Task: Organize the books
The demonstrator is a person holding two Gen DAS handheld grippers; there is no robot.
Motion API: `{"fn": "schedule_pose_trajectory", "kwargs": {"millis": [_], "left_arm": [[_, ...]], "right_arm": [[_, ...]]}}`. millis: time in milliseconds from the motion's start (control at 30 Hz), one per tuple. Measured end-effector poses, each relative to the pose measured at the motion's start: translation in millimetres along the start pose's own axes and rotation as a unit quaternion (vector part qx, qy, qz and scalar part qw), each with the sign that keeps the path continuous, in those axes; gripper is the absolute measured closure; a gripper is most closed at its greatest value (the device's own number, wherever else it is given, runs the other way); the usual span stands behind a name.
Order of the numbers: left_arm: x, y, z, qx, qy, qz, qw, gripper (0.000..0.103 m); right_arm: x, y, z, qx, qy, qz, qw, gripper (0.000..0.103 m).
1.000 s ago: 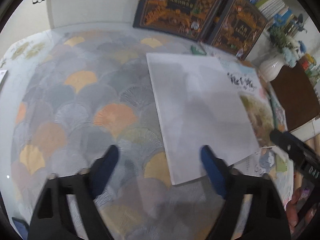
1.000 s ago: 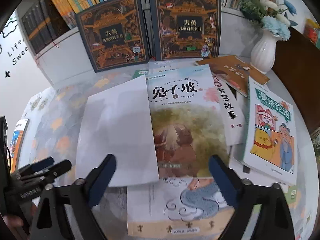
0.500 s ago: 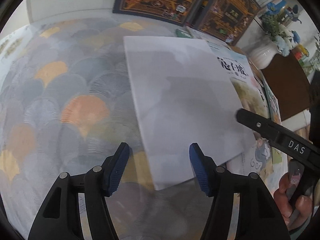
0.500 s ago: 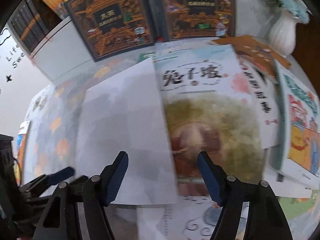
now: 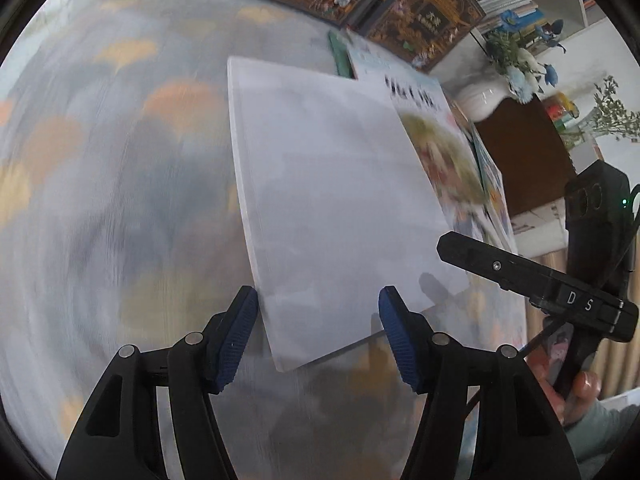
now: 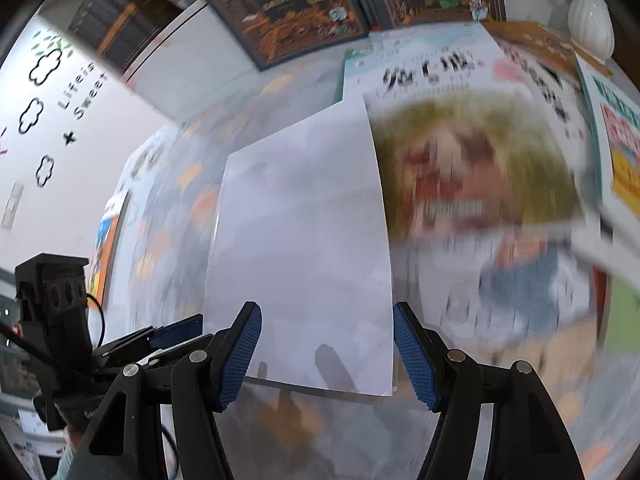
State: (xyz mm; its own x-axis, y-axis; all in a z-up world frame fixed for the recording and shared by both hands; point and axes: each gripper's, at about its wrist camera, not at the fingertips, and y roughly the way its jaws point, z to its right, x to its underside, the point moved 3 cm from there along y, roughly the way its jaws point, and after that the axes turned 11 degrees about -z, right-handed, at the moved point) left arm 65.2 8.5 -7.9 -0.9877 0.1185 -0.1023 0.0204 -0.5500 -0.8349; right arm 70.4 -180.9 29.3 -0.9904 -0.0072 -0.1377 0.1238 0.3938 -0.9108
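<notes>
Left wrist view: plain white flat book (image 5: 340,208) lies on the patterned desk (image 5: 120,200), overlapping the illustrated book pile (image 5: 444,152). Left gripper (image 5: 318,332) is held released, straddling its near corner; right gripper (image 6: 326,354), closing, nothing clamped, is aligned for a two-sided lift.

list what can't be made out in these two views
- White book, left wrist view: only its blank side shows.
- Picture book, right wrist view: motion blur smears the title.
- That book, left wrist view: mostly hidden under the white book.
- Vase, right wrist view: cut off by the frame edge.
</notes>
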Motion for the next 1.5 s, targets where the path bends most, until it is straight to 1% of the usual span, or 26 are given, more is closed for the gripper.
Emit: {"fn": "schedule_pose_trajectory", "kwargs": {"millis": [67, 133, 167, 200, 233, 300, 367, 400, 500, 533, 567, 600, 633, 667, 733, 767, 833, 900, 1000, 1100, 1167, 1233, 1300, 1367, 1433, 1500], "left_arm": [[22, 1, -1, 0.0, -0.007, -0.009, 0.9999, 0.044], [40, -3, -2, 0.006, -0.014, -0.007, 0.9999, 0.044], [44, -5, -4, 0.01, -0.021, -0.007, 0.9997, 0.044], [49, -6, -5, 0.014, -0.03, -0.005, 0.9994, 0.048], [50, -6, -5, 0.013, -0.038, -0.004, 0.9992, 0.049], [55, -4, -5, 0.003, -0.051, -0.003, 0.9987, 0.056], [55, -3, -2, -0.007, -0.052, -0.003, 0.9986, 0.056], [56, -2, 0, -0.013, -0.048, -0.004, 0.9987, 0.056], [57, 1, 5, -0.029, -0.035, -0.004, 0.999, 0.056], [55, 1, 6, -0.028, -0.035, -0.001, 0.999, 0.056], [55, -2, 4, -0.015, -0.04, 0.006, 0.9991, 0.056], [55, -7, 1, 0.008, -0.048, 0.013, 0.9987, 0.056], [56, -16, -2, 0.047, -0.054, 0.026, 0.9971, 0.056], [56, -27, -2, 0.088, -0.056, 0.039, 0.9938, 0.056], [53, -46, 2, 0.164, -0.048, 0.059, 0.9835, 0.056], [52, -49, 3, 0.184, -0.047, 0.061, 0.9799, 0.056], [46, -53, 10, 0.21, -0.045, 0.066, 0.9743, 0.056], [40, -53, 16, 0.202, -0.041, 0.069, 0.976, 0.056], [34, -53, 20, 0.182, -0.036, 0.071, 0.98, 0.056], [25, -47, 18, 0.168, -0.044, 0.066, 0.9826, 0.058], [28, -45, 5, 0.17, -0.055, 0.059, 0.9822, 0.06], [29, -43, -2, 0.181, -0.067, 0.056, 0.9796, 0.06], [29, -38, -8, 0.177, -0.072, 0.049, 0.9803, 0.06], [26, -24, -11, 0.155, -0.079, 0.031, 0.9842, 0.06], [26, -13, -15, 0.144, -0.082, 0.015, 0.9861, 0.061], [28, -4, -15, 0.129, -0.078, 0.0, 0.9886, 0.061]], "right_arm": [[21, 3, -1, -0.009, -0.002, -0.015, 1.0, 0.037], [40, 7, 1, -0.016, -0.002, -0.03, 0.999, 0.041], [50, 8, 3, -0.017, -0.002, -0.037, 0.999, 0.046], [58, 7, 6, -0.014, -0.003, -0.041, 0.999, 0.049], [62, 6, 9, -0.008, -0.002, -0.041, 0.999, 0.049], [65, 5, 15, 0.025, 0.003, -0.032, 0.999, 0.049], [66, 6, 16, 0.053, -0.007, -0.029, 0.998, 0.049], [66, 9, 13, 0.052, -0.015, -0.033, 0.998, 0.05], [68, 25, 5, 0.02, -0.025, -0.05, 0.998, 0.051], [69, 25, 3, 0.027, -0.024, -0.039, 0.999, 0.05], [69, 24, 1, 0.032, -0.024, -0.035, 0.999, 0.05], [68, 23, 2, 0.024, -0.02, -0.033, 0.999, 0.05], [70, 20, 5, 0.009, -0.011, -0.032, 0.999, 0.05], [69, 17, 12, -0.019, 0.007, -0.033, 0.999, 0.05], [70, 13, 30, -0.066, 0.038, -0.038, 0.996, 0.05], [71, 13, 40, -0.1, 0.059, -0.042, 0.992, 0.05], [73, 15, 49, -0.134, 0.084, -0.044, 0.986, 0.05], [73, 15, 54, -0.153, 0.1, -0.043, 0.982, 0.05], [74, 15, 59, -0.164, 0.111, -0.043, 0.979, 0.05], [74, 13, 64, -0.175, 0.121, -0.046, 0.976, 0.051], [77, 9, 71, -0.177, 0.125, -0.047, 0.975, 0.051], [76, 13, 70, -0.177, 0.127, -0.047, 0.975, 0.05], [78, 13, 69, -0.175, 0.126, -0.047, 0.975, 0.049], [70, 15, 62, -0.174, 0.127, -0.048, 0.975, 0.049], [64, 16, 59, -0.173, 0.128, -0.052, 0.975, 0.049], [61, 14, 56, -0.161, 0.124, -0.053, 0.978, 0.049]]}}
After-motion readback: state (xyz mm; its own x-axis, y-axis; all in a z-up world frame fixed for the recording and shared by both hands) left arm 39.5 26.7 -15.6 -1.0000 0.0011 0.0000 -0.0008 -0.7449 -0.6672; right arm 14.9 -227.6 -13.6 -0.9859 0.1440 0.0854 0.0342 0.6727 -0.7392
